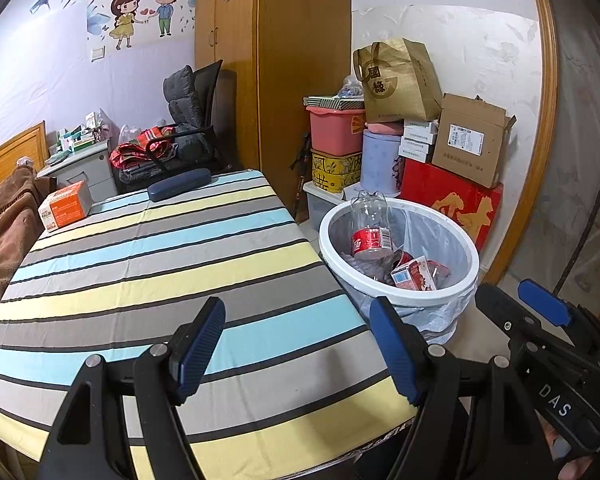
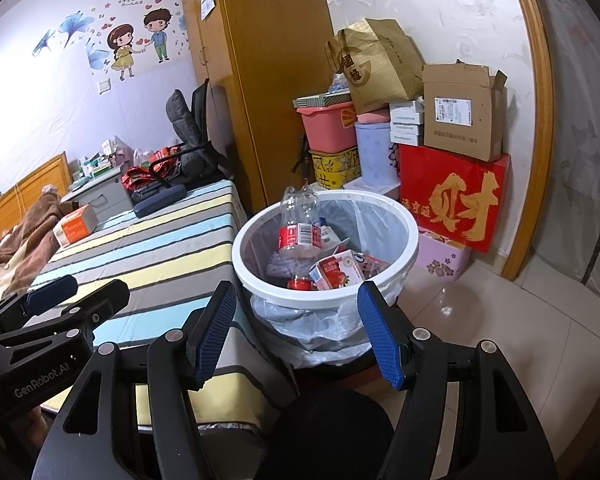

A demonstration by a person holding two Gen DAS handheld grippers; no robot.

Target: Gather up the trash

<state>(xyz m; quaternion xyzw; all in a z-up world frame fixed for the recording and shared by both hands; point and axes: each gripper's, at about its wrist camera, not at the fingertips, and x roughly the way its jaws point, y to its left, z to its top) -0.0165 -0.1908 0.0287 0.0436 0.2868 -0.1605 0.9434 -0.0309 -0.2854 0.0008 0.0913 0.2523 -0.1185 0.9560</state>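
your left gripper hangs over the near end of the striped tabletop, its jaws apart with nothing between them. your right gripper sits just this side of the white trash bin, jaws apart too and holding nothing; the bin's near rim shows in the gap between them.

take the bin as your landmark. it stands on the floor right against the tabletop's right edge, lined with a thin plastic bag that spills out below its rim. inside it, a clear plastic bottle with a red label stands upside down against the far-left wall, its base poking above the rim. beside the bottle, toward the near side of the bin, lies a red-and-white carton, and a red cap or can end shows just under the near rim.

behind the bin a red box with gold lettering carries an open cardboard box. left of the bin, at the far end of the tabletop, lie an orange box and a dark blue case, well apart from both grippers.
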